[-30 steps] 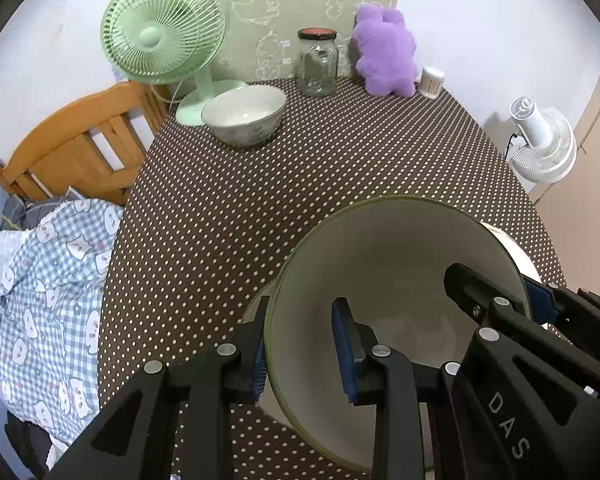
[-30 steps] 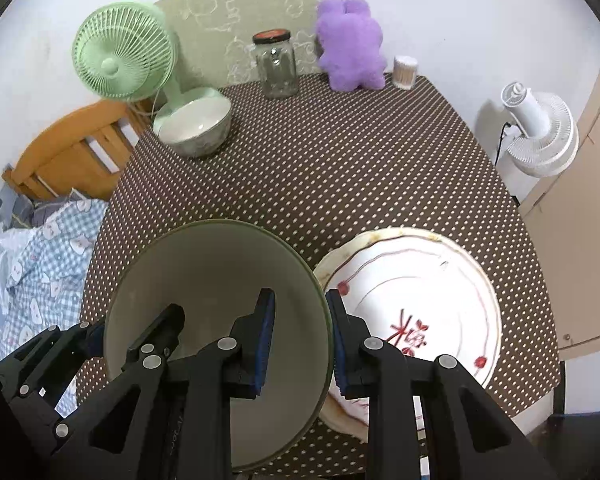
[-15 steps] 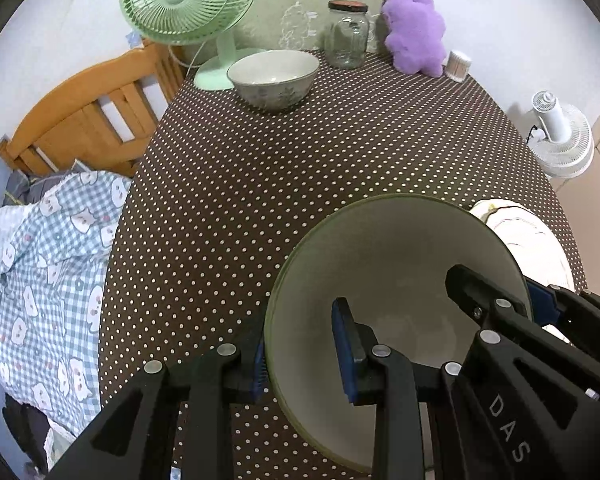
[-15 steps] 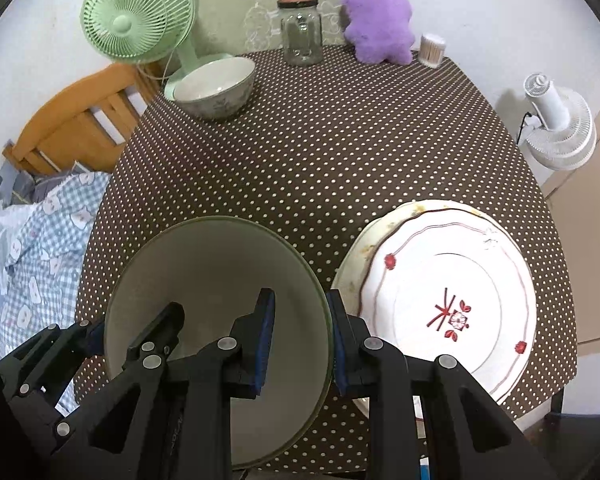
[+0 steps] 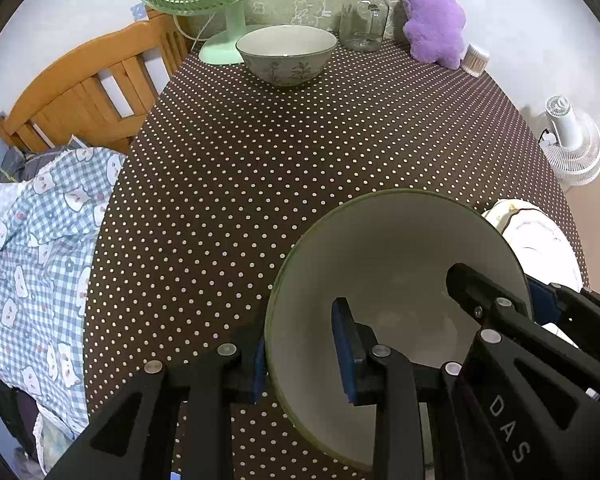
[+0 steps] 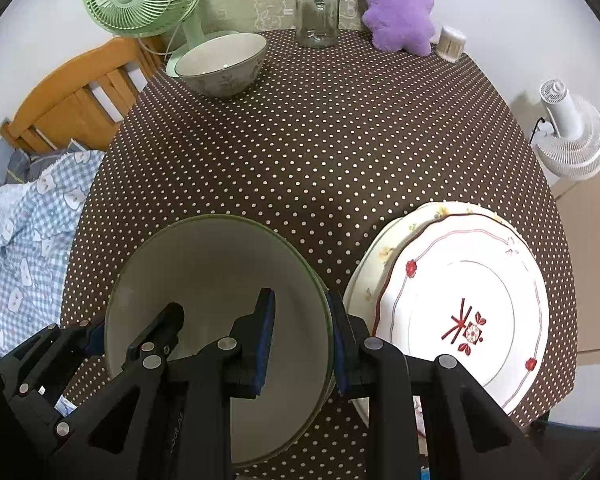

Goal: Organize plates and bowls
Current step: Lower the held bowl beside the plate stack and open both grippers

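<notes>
While both the left gripper (image 5: pixel 300 350) and right gripper (image 6: pixel 302 342) pinch opposite rims of the green-rimmed bowl (image 6: pixel 216 280) above the dotted tablecloth (image 6: pixel 320 140), the floral bowl (image 6: pixel 222 64) lies far ahead, left of centre.

bowl (image 6: pixel 204 280): glazed ceramic, smooth, soft sheen
plates (image 6: pixel 460 304): glossy ceramic
worktop (image 5: pixel 300 152): matt dotted cloth
jar (image 5: pixel 365 16): clear glass
chair (image 5: pixel 84 92): varnished wood
</notes>
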Motion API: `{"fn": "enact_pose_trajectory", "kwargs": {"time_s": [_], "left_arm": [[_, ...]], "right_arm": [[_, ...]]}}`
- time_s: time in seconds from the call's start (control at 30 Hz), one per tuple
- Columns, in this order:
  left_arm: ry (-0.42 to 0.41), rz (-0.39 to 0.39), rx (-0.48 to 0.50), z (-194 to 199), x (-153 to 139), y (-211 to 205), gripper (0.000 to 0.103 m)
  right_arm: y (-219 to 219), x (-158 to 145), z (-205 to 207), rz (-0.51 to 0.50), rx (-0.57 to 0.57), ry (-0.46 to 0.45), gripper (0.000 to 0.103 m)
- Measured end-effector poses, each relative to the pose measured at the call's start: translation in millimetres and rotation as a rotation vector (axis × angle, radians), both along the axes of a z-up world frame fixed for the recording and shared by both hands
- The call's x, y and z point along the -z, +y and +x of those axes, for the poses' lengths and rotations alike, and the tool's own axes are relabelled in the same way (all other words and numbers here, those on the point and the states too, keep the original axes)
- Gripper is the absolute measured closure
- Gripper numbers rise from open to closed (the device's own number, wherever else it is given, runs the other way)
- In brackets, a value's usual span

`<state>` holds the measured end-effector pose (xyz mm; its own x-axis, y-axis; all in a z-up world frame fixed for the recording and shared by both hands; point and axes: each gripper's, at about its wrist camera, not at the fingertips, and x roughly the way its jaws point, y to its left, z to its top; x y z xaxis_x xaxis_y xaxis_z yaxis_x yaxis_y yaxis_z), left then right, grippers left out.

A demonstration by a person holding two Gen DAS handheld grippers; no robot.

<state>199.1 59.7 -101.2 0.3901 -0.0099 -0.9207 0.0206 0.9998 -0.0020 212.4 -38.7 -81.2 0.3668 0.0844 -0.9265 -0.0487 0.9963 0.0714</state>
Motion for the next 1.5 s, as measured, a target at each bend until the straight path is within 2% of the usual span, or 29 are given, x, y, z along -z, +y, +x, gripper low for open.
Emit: {"fn": "enact_pose_trajectory", "kwargs": {"time_s": [0.2,0.57,0.8,0.9,1.0,1.07,1.13,1.2,1.5], "left_arm": [[0.024,-0.016,-0.002,6,8,-4,0.076],[-0.002,0.006,0.0,5,8,-4,0.076],[-0.012,0.001,0.025,-3,3,-10,0.066],[-0.032,0.001,0.048,-7,-5,-13,0.056],[-0.054,0.001,0.065,-10,-15,-12,0.046],[-0.066,-0.014,0.075,-11,-23,-11,0.037],[-0.088,-0.015,0.089,-13,-33,-11,0.034],[-0.109,-0.004,0.099,-13,-42,-12,0.03],[-0.167,-0.018,0.064,0,-76,-7,0.028]], "right_arm": [[-3,4,6,-0.025,-0.007,0.001,0.074],[-4,10,8,-0.016,-0.006,0.003,0.074],[-6,8,5,-0.015,-0.023,-0.002,0.074],[-7,2,2,-0.006,-0.03,-0.007,0.073],[-8,-6,0,0.005,-0.024,-0.019,0.069],[-9,-14,-2,0.012,-0.02,-0.035,0.058],[-9,-23,-5,0.023,-0.013,-0.059,0.047],[-10,-33,-8,0.029,-0.006,-0.086,0.043],[-7,-77,-1,0.026,-0.001,-0.167,0.033]]}}
